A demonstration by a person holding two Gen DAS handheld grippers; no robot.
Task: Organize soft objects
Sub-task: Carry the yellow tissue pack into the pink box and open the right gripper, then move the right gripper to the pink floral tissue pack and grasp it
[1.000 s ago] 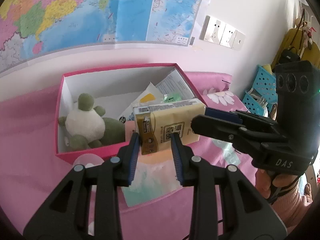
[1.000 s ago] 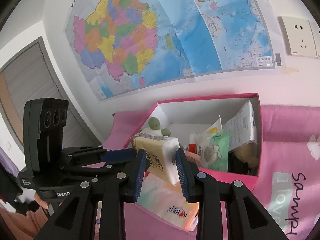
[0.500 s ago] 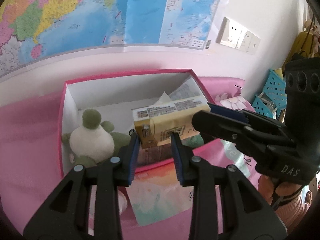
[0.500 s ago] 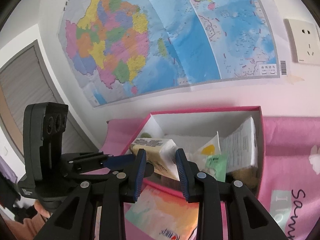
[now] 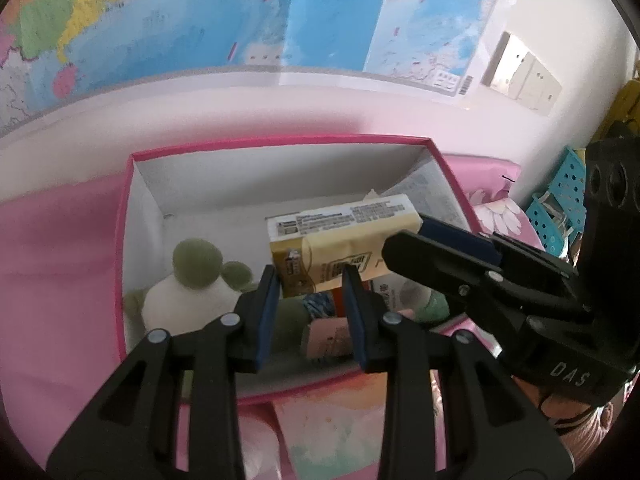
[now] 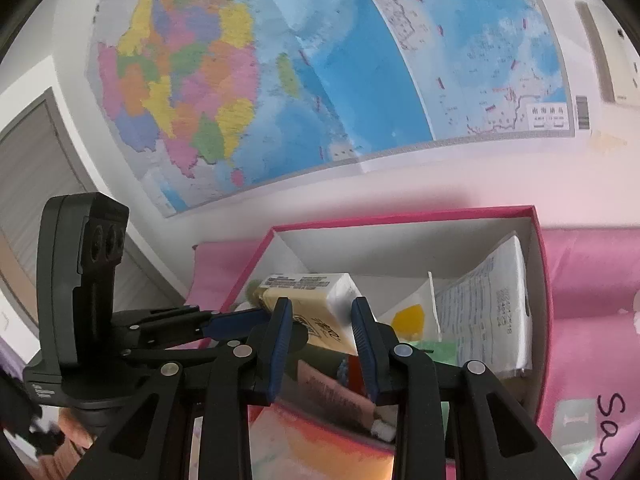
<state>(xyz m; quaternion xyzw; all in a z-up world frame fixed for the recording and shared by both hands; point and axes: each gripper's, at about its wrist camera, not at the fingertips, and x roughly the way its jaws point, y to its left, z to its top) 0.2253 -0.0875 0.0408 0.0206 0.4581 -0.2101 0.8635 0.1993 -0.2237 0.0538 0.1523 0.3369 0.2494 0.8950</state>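
Your left tongs [image 5: 311, 280] are clamped on one end of the yellow tissue pack [image 5: 344, 240], and your right tongs [image 6: 320, 316] are clamped on its other end, so you hold the pack between both hands. The pack hangs in the air over the open pink box [image 5: 124, 248], above the things inside it and not resting on them. Under the pack, in the box, you can see a green and white plush toy [image 5: 188, 284] on the left side, a small pink packet [image 5: 328, 338] near the front wall, and a printed paper packet [image 6: 488, 304] that leans on the right wall. The box stands on a pink cloth [image 5: 52, 280]. Behind it, on the wall, hangs a big coloured map [image 6: 280, 72].
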